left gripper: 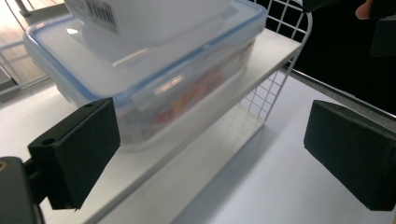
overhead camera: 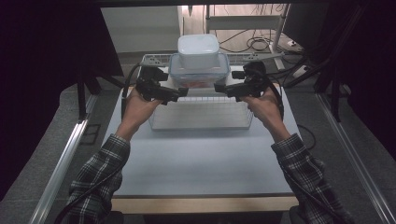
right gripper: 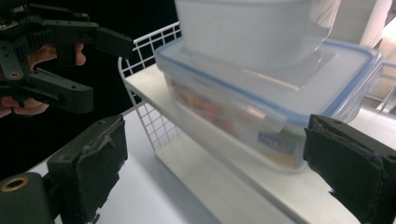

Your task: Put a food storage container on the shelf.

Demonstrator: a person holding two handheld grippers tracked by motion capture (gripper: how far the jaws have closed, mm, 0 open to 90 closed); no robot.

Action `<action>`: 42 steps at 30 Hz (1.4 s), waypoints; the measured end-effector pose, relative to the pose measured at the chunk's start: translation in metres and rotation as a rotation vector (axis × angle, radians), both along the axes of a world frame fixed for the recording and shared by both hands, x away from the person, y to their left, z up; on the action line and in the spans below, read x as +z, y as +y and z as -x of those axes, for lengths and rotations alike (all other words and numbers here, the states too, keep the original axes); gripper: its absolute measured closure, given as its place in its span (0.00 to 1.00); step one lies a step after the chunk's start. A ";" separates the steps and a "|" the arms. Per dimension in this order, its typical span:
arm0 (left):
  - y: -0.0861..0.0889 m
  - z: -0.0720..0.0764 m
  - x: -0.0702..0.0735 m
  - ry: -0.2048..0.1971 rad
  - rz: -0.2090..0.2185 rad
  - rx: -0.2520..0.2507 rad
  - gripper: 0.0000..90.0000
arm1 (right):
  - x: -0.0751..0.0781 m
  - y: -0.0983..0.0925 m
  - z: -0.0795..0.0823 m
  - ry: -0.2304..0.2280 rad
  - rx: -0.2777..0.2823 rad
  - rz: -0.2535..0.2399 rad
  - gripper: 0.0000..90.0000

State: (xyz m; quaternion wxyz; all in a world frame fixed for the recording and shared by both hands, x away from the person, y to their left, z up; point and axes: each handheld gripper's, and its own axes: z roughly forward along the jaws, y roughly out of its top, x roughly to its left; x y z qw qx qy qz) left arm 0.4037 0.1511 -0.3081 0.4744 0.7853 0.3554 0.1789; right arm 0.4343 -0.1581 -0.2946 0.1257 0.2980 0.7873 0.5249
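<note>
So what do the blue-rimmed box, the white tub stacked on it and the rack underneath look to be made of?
The blue-rimmed box looks like clear glossy plastic: reddish contents show through its wall. The white tub seems to be milky, translucent plastic with a smooth sheen. The rack appears to be white-coated wire mesh with a flat matt white shelf, material uncertain.

Counted: one clear blue-rimmed lidded box (overhead camera: 198, 73), one white tub (overhead camera: 198, 50) stacked atop, one wire rack (overhead camera: 201, 113), two grippers.

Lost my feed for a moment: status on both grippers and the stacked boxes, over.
Left gripper and right gripper open, empty, flanking the clear blue-rimmed box. White tub stacked on its lid. Both on the wire rack. Nothing between jaws and box.
</note>
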 end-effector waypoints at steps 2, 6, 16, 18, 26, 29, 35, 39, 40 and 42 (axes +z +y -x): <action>0.002 0.004 -0.003 -0.003 0.008 -0.002 0.04 | -0.004 -0.001 0.003 0.002 0.005 0.009 0.07; 0.006 0.011 -0.010 0.003 0.025 -0.014 0.04 | -0.011 -0.003 0.008 0.002 0.011 0.021 0.07; 0.009 0.027 -0.027 0.010 0.037 -0.034 0.04 | -0.023 -0.004 0.020 0.006 0.037 0.026 0.06; 0.008 0.031 -0.031 0.009 0.028 -0.037 0.04 | -0.025 -0.003 0.023 0.002 0.041 0.033 0.05; 0.005 0.041 -0.042 0.016 0.027 -0.059 0.03 | -0.030 -0.002 0.032 0.000 0.055 0.043 0.05; 0.003 0.044 -0.045 0.016 0.022 -0.064 0.03 | -0.032 -0.002 0.034 0.001 0.059 0.041 0.05; 0.003 0.050 -0.050 0.012 0.030 -0.071 0.03 | -0.036 -0.004 0.039 0.007 0.064 0.047 0.05; 0.003 0.053 -0.055 0.014 0.029 -0.073 0.03 | -0.040 -0.006 0.041 -0.002 0.062 0.052 0.05; 0.003 0.054 -0.056 0.017 0.030 -0.075 0.03 | -0.040 -0.006 0.041 -0.001 0.063 0.054 0.05; 0.003 0.055 -0.059 0.018 0.025 -0.074 0.03 | -0.042 -0.007 0.042 -0.003 0.065 0.054 0.04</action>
